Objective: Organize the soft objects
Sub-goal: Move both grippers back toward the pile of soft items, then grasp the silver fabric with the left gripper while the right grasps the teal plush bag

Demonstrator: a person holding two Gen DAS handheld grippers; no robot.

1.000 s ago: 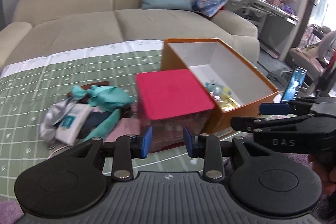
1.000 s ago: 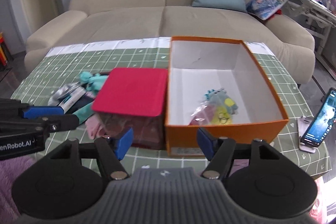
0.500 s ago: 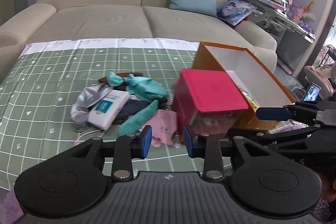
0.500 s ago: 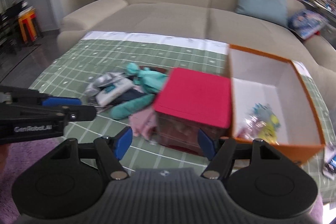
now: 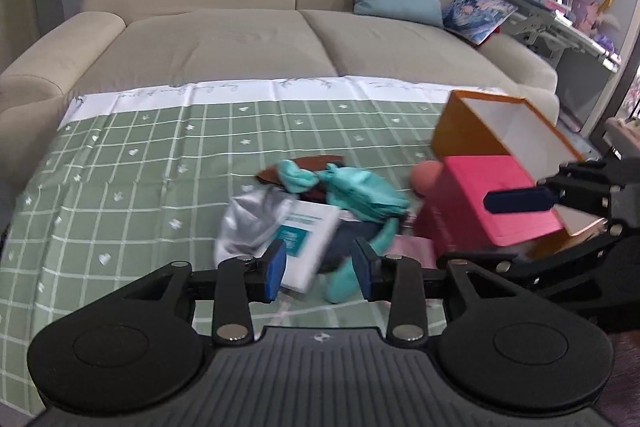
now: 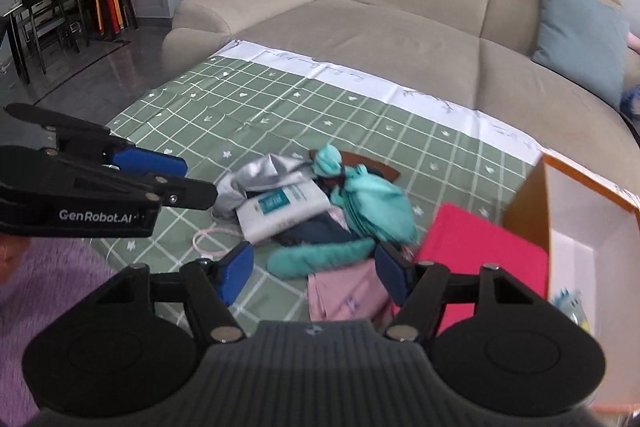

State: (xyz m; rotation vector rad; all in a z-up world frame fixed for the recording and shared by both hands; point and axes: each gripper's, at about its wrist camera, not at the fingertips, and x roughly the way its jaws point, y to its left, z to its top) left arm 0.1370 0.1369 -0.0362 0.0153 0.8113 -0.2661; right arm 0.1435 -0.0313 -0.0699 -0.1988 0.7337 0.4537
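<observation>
The left gripper (image 5: 320, 269) hovers above the near edge of a heap of soft articles (image 5: 316, 219) on the tabletop, which is covered with a green grid-patterned cloth (image 5: 160, 163); its jaws have just been opening and stand spread, with nothing pressed between the blue pads. The right gripper (image 6: 314, 277) hangs over the same heap from the other side, jaws spread wide and empty. The heap comprises a knotted teal fabric bundle (image 6: 372, 203), a fuzzy teal sock-like piece (image 6: 320, 257), a silver-grey cloth (image 6: 256, 175), a white packet with a teal label (image 6: 280, 207), a dark navy garment (image 6: 316, 231) underneath, and a folded pale pink cloth (image 6: 348, 297) nearest the right gripper. A thin pink cord (image 6: 212, 243) lies on the cloth just beside the heap. To the right of the heap, touching or just beside it, stands a container with a flat magenta lid (image 6: 480, 255), and beyond that an open orange cardboard box with white interior (image 6: 528, 203); small colourful items in its corner are too blurred to identify. A beige sofa (image 5: 224, 43) with yellow, grey and blue cushions stands behind the tabletop. A lilac fuzzy sleeve (image 6: 44, 279) shows beneath the left gripper in the right wrist view.
</observation>
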